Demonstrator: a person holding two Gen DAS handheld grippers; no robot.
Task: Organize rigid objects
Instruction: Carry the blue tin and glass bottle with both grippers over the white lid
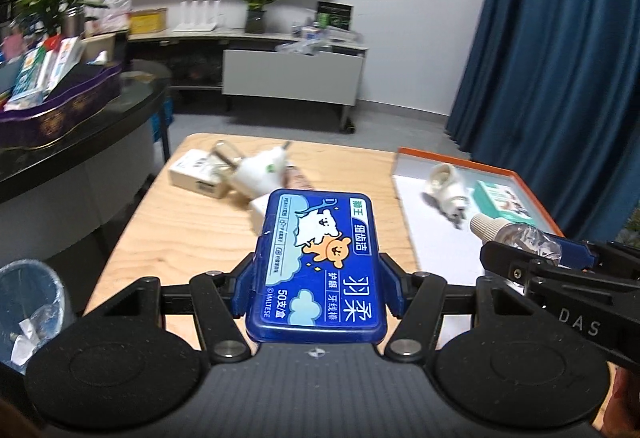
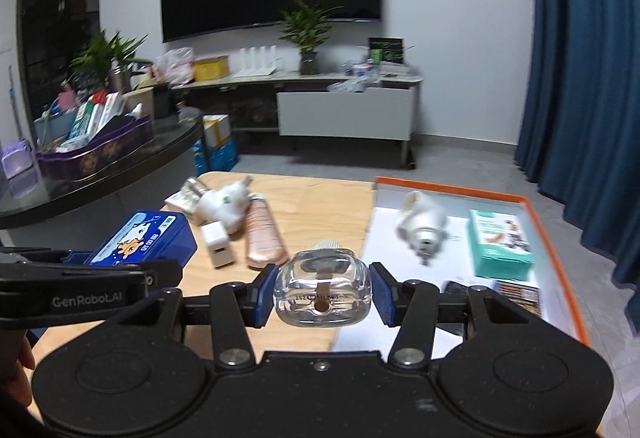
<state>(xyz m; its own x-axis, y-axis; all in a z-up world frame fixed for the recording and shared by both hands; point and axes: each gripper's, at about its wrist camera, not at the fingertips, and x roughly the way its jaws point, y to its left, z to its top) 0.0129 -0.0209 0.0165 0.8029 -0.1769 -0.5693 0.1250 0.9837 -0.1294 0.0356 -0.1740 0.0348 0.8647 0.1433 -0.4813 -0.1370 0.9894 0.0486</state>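
Observation:
My left gripper (image 1: pixel 318 288) is shut on a blue floss-pick box (image 1: pixel 318 266) and holds it above the wooden table (image 1: pixel 180 230). The box also shows in the right wrist view (image 2: pixel 144 236). My right gripper (image 2: pixel 324 294) is shut on a clear glass bottle (image 2: pixel 323 288) with a ribbed white cap, held near the left edge of the orange-rimmed tray (image 2: pixel 556 238). The bottle also shows in the left wrist view (image 1: pixel 516 232). In the tray lie a white plug-in device (image 2: pixel 424 228), a teal box (image 2: pixel 500 244) and a dark packet (image 2: pixel 516 294).
On the table lie a white plug-in device (image 2: pixel 222 204), a white charger cube (image 2: pixel 218 244), a pink tube (image 2: pixel 264 232) and a small white box (image 1: pixel 196 174). A dark counter with a purple tin (image 1: pixel 52 110) stands left. A lined bin (image 1: pixel 28 310) is at lower left.

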